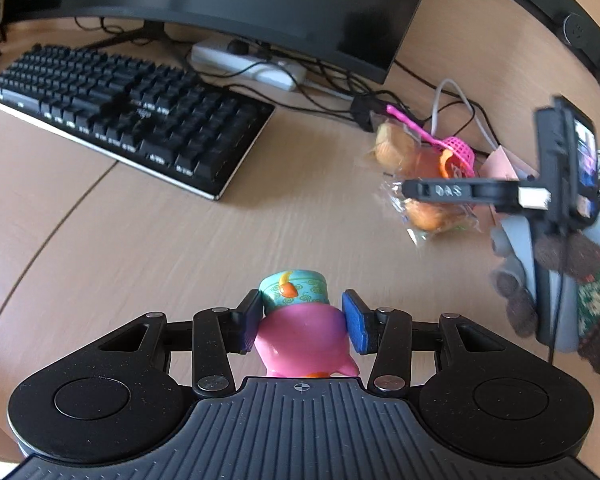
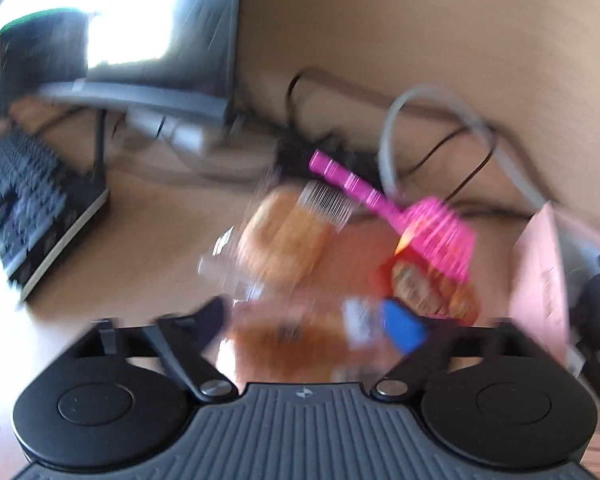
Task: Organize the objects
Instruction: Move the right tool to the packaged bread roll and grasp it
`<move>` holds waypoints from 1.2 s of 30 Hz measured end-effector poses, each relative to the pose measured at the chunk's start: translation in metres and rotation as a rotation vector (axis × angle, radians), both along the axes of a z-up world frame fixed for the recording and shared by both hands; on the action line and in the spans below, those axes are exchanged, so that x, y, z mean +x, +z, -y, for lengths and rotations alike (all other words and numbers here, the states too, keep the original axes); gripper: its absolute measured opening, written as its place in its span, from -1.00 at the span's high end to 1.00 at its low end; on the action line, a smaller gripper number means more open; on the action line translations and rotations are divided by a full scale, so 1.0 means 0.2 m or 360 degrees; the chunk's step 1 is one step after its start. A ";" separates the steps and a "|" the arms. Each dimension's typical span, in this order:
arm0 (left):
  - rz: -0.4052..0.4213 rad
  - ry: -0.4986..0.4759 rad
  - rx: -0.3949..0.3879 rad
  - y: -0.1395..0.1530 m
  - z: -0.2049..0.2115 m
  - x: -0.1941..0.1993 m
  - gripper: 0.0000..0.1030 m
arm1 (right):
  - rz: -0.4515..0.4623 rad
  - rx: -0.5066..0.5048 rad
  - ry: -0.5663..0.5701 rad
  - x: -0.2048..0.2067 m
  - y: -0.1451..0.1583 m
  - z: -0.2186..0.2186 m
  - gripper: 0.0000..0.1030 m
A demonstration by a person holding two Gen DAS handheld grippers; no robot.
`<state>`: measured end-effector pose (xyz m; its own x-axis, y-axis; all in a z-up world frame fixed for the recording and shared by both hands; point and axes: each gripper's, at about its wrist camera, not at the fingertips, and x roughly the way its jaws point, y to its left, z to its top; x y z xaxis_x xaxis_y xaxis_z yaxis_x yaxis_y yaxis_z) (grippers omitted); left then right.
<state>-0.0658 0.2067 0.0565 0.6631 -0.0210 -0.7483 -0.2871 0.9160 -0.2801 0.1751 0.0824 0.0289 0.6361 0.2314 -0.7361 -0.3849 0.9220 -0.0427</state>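
Note:
My left gripper (image 1: pixel 304 322) is shut on a pink toy figure with a teal hat (image 1: pixel 300 336), its blue pads pressing both sides, held above the desk (image 1: pixel 140 240). In the blurred right wrist view, my right gripper (image 2: pixel 308 320) straddles a clear packet of orange-brown buns (image 2: pixel 300 340). The packet fills the gap between the fingers, and blur hides whether the pads press on it. From the left wrist view that gripper (image 1: pixel 440 191) hangs over the same packet (image 1: pixel 428 212), held by a hand in a dark knit glove (image 1: pixel 560 276).
A pink toy rake (image 2: pixel 380 200) and a red snack packet (image 2: pixel 432 284) lie just beyond the buns, with pink paper (image 2: pixel 540 280) to their right. A black keyboard (image 1: pixel 132 120), a monitor (image 1: pixel 240 0), a white power strip (image 1: pixel 248 64) and cables fill the back.

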 end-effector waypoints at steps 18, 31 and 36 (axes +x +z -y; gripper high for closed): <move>0.0026 -0.0319 -0.0051 -0.06 0.46 0.35 0.07 | 0.0135 -0.0392 -0.0071 -0.78 0.00 0.65 -0.72; 0.0017 -0.0500 0.0095 -0.01 0.70 0.33 0.07 | -0.0105 0.0052 -0.0391 -0.96 -0.03 0.98 -1.00; 0.0023 -0.0501 0.0155 0.02 0.71 0.30 0.06 | -0.0088 0.0009 -0.0405 -0.91 -0.04 0.91 -1.00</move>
<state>-0.0049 0.0656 0.0613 0.6462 -0.1554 -0.7472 0.0176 0.9818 -0.1889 -0.0070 -0.1003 0.0217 0.6334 0.0733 -0.7704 -0.1422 0.9896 -0.0228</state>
